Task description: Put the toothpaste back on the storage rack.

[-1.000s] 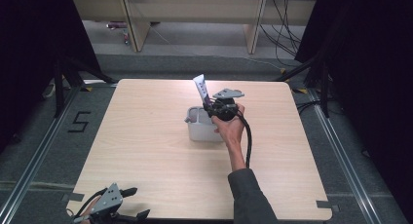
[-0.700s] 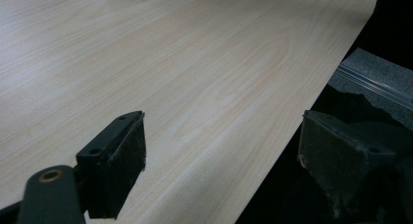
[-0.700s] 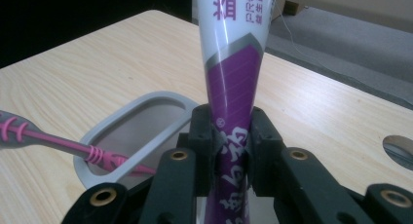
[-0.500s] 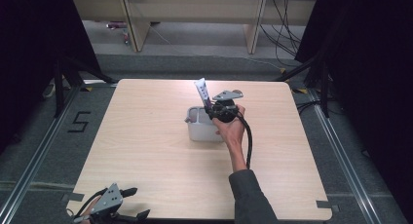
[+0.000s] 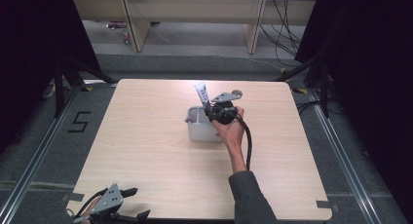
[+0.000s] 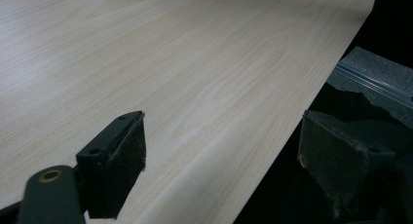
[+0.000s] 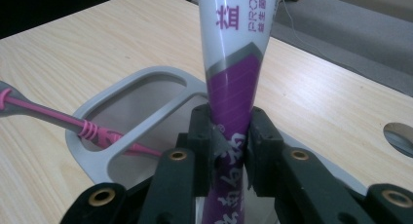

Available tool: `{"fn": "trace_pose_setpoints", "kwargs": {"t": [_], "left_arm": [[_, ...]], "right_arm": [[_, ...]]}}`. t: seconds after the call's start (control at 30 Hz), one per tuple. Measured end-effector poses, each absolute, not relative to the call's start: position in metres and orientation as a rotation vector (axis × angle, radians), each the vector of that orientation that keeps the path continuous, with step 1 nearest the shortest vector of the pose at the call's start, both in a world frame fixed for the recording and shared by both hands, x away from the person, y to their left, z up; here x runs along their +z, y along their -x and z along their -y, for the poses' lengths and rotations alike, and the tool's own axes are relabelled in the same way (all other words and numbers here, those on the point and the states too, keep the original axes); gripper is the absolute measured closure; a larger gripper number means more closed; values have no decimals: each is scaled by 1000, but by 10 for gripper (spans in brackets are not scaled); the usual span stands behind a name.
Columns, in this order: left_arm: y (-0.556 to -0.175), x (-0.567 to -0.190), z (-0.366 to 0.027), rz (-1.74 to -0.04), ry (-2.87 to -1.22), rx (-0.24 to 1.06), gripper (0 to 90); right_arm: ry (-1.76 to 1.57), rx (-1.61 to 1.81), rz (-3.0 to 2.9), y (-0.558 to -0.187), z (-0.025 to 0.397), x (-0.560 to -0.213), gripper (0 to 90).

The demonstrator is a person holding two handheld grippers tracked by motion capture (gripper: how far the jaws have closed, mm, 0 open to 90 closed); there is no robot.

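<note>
Toothpaste tube (image 7: 234,83) stands upright over the grey caddy (image 5: 195,129), mid-table toward the far edge — right gripper (image 7: 230,136) is clamped on its purple lower end, probably to lower it in cap-first. Pink toothbrush (image 7: 73,124) leans in the other slot. Left gripper (image 6: 219,160) idles wide open, holding nothing, at the near-left table (image 5: 146,156) corner.

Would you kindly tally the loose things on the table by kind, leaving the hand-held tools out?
White and purple toothpaste tube: 1
Pink and grey toothbrush: 1
Grey plastic handled caddy: 1
Total: 3
</note>
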State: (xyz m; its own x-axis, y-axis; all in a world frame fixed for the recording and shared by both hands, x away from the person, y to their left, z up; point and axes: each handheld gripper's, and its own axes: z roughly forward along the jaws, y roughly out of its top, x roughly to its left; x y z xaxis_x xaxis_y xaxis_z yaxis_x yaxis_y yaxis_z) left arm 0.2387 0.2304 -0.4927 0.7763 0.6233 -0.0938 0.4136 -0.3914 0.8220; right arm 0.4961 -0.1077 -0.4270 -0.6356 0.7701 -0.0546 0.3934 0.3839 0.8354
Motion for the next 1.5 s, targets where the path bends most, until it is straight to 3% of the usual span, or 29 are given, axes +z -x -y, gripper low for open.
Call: {"fn": "trace_pose_setpoints", "kwargs": {"t": [0.93,1.5], "left_arm": [[-239,-493,-230,-761,-2052,310,167],[-238,-494,-228,-770,-2031,271,167]], "right_arm": [[-997,1184,-2230,-488,107,-414,593],[-1033,1276,-2178,-473,133,-396,531]]}}
